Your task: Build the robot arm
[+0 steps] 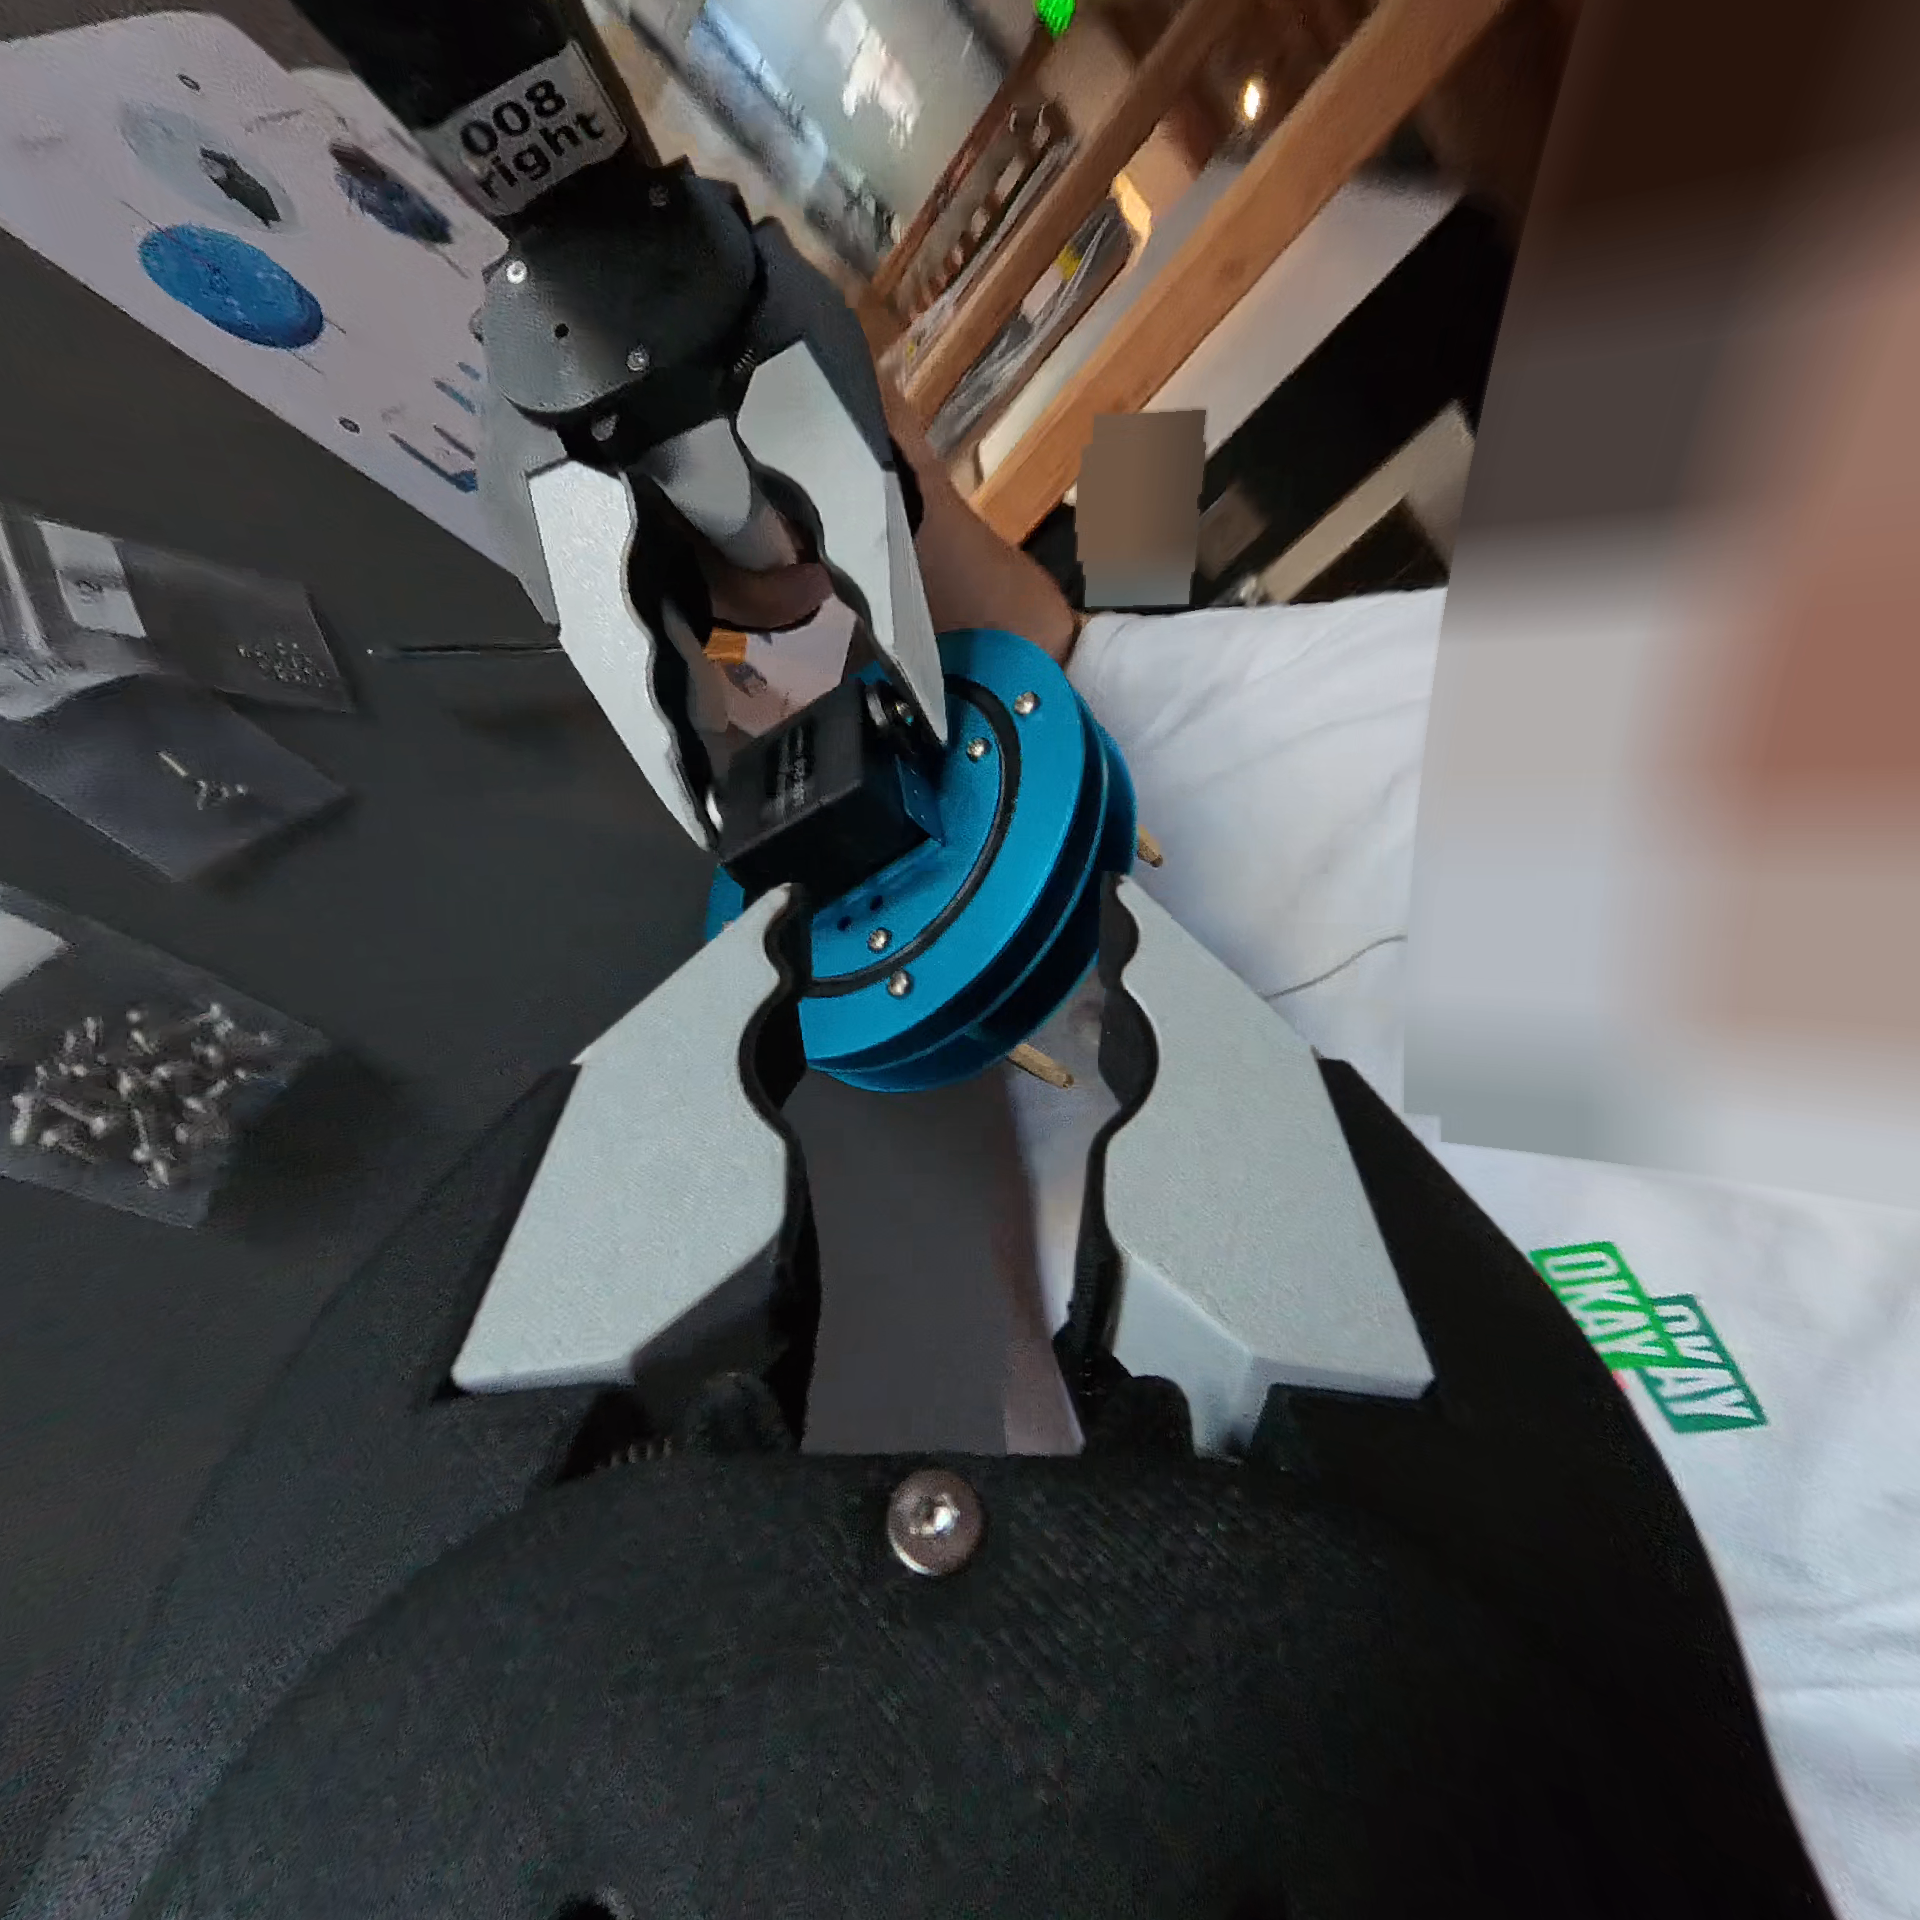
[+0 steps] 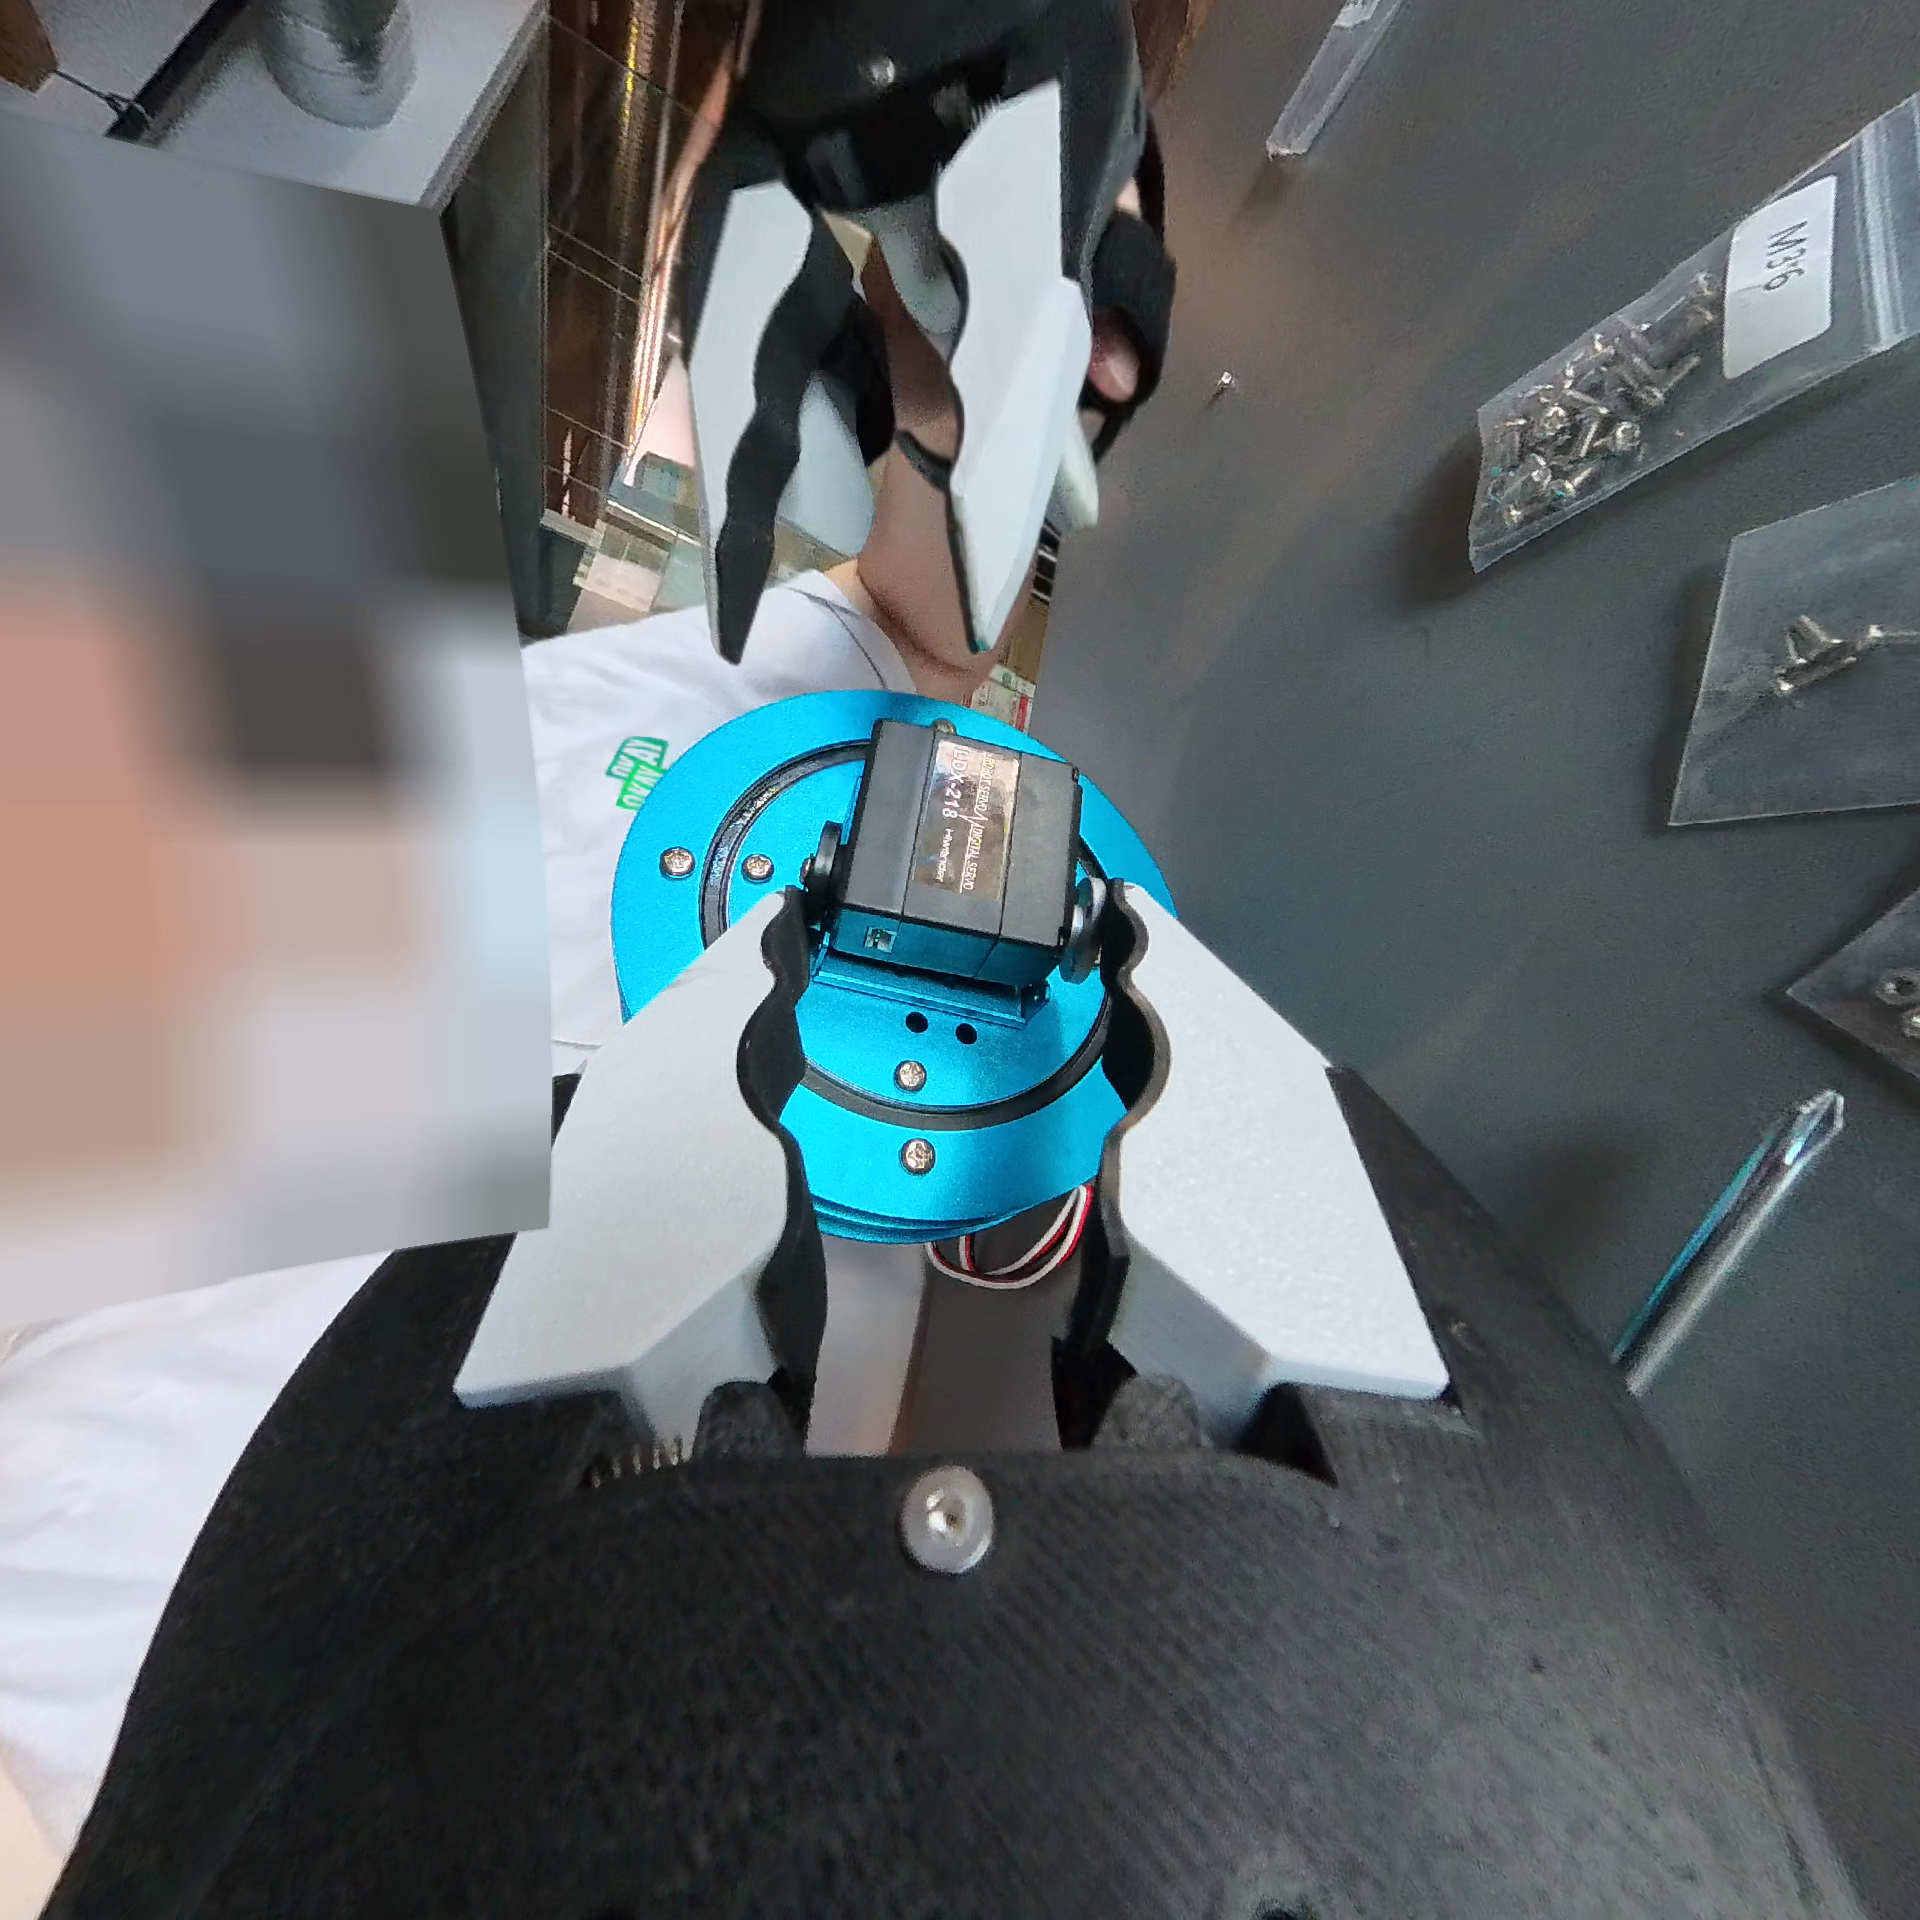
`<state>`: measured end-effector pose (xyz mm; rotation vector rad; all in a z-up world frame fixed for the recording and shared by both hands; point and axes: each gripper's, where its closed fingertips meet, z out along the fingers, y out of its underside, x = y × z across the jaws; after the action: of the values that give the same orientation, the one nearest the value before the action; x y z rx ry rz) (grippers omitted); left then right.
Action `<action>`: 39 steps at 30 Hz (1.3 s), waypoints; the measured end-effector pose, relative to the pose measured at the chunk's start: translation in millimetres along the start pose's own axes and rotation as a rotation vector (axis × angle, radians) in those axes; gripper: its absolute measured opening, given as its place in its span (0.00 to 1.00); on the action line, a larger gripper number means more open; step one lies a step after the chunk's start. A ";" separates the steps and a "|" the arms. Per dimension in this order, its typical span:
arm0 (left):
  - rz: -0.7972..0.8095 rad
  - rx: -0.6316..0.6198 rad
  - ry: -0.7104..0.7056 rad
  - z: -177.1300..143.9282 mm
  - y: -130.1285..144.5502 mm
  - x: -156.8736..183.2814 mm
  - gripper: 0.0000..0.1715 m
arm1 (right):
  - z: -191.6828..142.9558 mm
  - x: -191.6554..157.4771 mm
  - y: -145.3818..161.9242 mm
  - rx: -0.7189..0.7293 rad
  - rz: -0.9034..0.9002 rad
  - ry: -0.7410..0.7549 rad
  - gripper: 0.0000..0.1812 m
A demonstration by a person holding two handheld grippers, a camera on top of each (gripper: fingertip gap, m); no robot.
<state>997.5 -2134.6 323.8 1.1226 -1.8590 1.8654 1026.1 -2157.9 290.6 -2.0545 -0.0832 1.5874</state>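
Note:
A black servo [image 2: 966, 842] sits on top of a round blue metal base [image 2: 852, 1153] with small screws around its ring. My right gripper [image 2: 951, 909] is shut on the servo's two sides and holds the assembly up in front of a person's white shirt. Red, white and black wires [image 2: 1008, 1252] hang under the base. In the left wrist view my left gripper [image 1: 943, 904] is open, its tips flanking the near edge of the blue base [image 1: 1039, 935] without clear contact. The right gripper [image 1: 821, 774] comes down from above onto the servo [image 1: 810, 810]. The left gripper [image 2: 862, 639] also shows open in the right wrist view.
The dark table [image 2: 1351, 623] carries bags of small screws [image 2: 1600, 416] [image 1: 135, 1081], plastic sheets with a few screws [image 2: 1818, 655] and a teal-handled screwdriver [image 2: 1735, 1236]. A white illustrated sheet [image 1: 208, 208] lies at the far left. Wooden shelving [image 1: 1195, 260] stands behind the person. The left gripper's tips are roughly 6 cm from the right gripper's.

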 end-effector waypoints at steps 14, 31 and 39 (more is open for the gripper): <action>0.619 -0.014 -0.680 11.6 16.0 3.2 0.47 | -3.1 3.6 -1.2 0.014 0.035 -0.023 0.31; 0.913 -0.278 -1.027 37.3 19.7 -14.7 0.25 | -1.0 -7.2 2.0 -0.040 -0.014 0.008 0.31; 1.118 -0.262 -1.192 28.0 1.9 -18.6 0.24 | -9.8 -16.6 -14.2 -0.094 -0.222 0.191 0.31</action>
<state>1017.5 -2155.1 306.2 1.3380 -3.8659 1.1196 1033.8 -2155.4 313.1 -2.1735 -0.3101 1.2707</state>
